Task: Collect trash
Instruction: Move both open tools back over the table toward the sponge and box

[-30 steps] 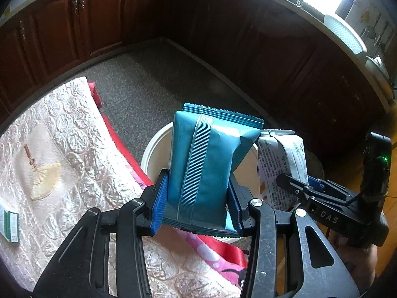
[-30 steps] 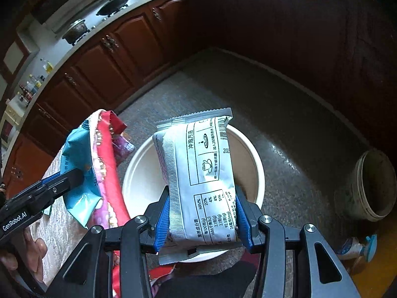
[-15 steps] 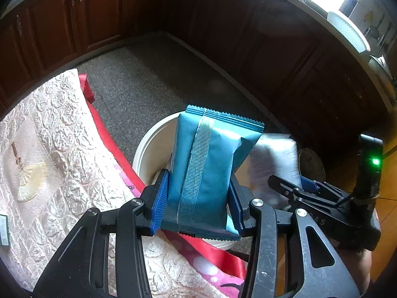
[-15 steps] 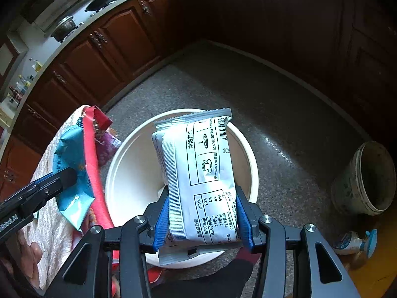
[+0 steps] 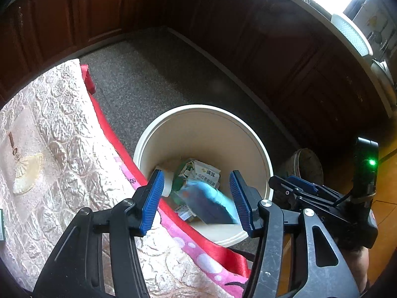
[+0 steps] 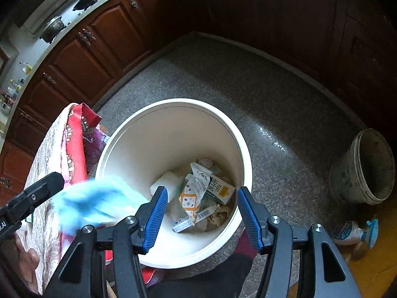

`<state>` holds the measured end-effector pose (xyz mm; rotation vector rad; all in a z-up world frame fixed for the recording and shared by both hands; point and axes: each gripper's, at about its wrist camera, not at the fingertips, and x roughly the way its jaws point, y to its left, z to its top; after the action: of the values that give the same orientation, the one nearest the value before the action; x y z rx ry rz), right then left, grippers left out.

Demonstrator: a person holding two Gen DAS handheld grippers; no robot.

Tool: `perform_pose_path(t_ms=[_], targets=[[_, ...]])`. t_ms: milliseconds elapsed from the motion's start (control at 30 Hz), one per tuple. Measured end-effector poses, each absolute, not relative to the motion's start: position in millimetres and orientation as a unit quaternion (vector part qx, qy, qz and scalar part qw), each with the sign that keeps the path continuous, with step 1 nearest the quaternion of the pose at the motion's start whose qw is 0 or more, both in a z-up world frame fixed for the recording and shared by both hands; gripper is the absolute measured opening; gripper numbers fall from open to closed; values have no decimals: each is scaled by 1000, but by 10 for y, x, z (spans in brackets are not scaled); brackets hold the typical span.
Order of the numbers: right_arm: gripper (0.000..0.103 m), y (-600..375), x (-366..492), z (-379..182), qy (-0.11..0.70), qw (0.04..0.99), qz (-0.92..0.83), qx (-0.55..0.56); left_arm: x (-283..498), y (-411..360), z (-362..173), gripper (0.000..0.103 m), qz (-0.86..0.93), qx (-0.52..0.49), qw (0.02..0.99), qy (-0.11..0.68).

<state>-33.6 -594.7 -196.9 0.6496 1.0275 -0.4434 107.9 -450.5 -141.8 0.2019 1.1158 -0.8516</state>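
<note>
Both hand-held grippers stand open over the white bin (image 6: 173, 134). We note that the left hand-held gripper (image 5: 197, 198), which a second ago clamped the blue packet (image 5: 211, 203), has just been opening its jaws; the packet now shows blurred below the blue pads (image 5: 152, 198), free of them and over the bin's mouth. We note likewise that the right hand-held gripper (image 6: 202, 216) has just been opening and that the white printed packet it held a second ago is out from between its pads; we cannot pick it out for certain among the bin's contents.

Each hand-held gripper points steeply down into the bin. In the right wrist view the left one's black finger (image 6: 34, 193) reaches in beside the bin's left rim, with the blue packet (image 6: 94, 203) blurred just under it.

Inside the bin lie cartons and wrappers (image 6: 203, 193) on its bottom. A quilted cloth (image 5: 49, 149) with a red border lies against the bin's left side. The bin stands on a speckled grey floor (image 6: 273, 99), dark wooden cabinets (image 6: 94, 49) behind it. A soiled bucket (image 6: 364, 168) and a spray bottle (image 6: 354, 231) sit well to the bin's right.
</note>
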Motion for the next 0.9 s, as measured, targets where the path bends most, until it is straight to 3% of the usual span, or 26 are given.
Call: perform_pose_path(t_ms=[900], targets=[[66,-5569,-221,-1624,462,828,-184,259,867,-3829,-942,53,-362,82,810,454]])
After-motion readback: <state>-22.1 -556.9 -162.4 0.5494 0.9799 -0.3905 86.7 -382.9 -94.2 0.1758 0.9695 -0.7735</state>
